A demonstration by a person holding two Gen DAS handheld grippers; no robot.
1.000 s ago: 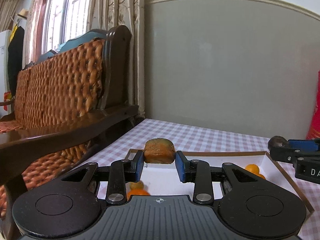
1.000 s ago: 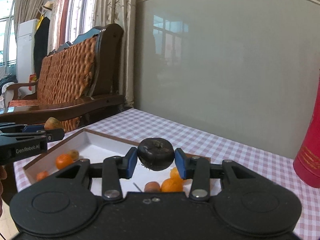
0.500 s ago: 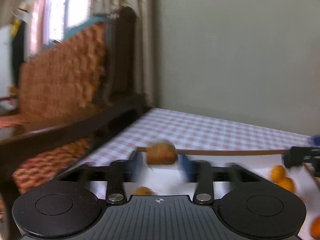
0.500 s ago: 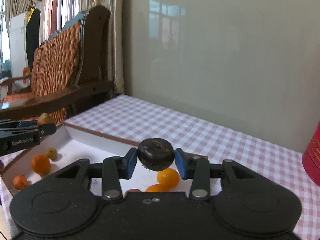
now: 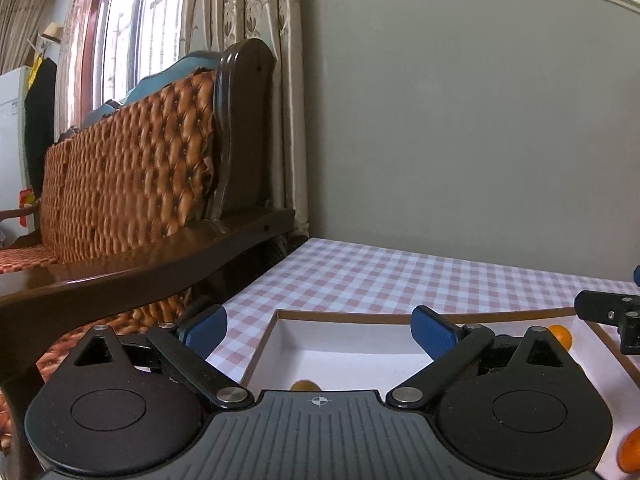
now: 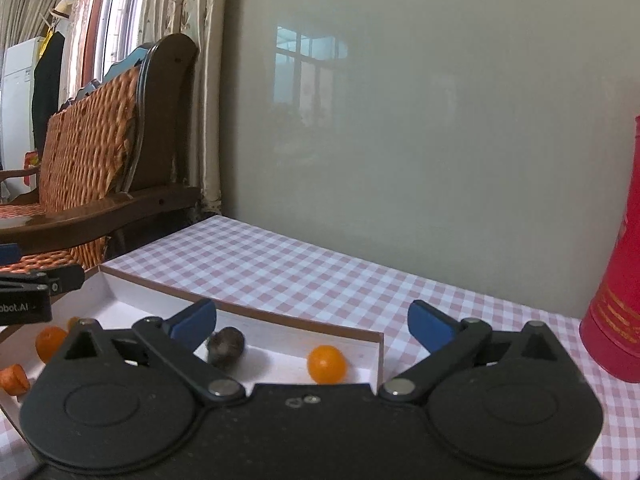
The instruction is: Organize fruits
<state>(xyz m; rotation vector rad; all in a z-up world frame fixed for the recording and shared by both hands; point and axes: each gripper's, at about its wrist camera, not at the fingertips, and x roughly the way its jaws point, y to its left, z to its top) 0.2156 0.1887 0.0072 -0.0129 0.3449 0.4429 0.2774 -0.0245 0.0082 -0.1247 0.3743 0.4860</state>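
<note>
A shallow white box with a brown rim (image 5: pixel 344 313) (image 6: pixel 256 312) lies on the checked tablecloth. My left gripper (image 5: pixel 320 330) is open and empty over the box's left end. A brownish fruit (image 5: pixel 303 385) shows only as a sliver behind the gripper body. My right gripper (image 6: pixel 314 322) is open and empty over the box's right end. A dark round fruit (image 6: pixel 226 346) lies in the box below its left finger. An orange fruit (image 6: pixel 326 363) lies near the box's right wall. More orange fruits (image 6: pixel 50 343) lie at the left.
A wooden chair with a woven back (image 5: pixel 132 184) stands left of the table. A red cylinder (image 6: pixel 618 288) stands on the table at the right. A grey wall (image 5: pixel 480 140) runs behind the table. An orange fruit (image 5: pixel 561 336) sits in the box near the right gripper's finger (image 5: pixel 608 312).
Both grippers opened. The brownish fruit left the left gripper and the dark fruit left the right gripper; both now lie in the box.
</note>
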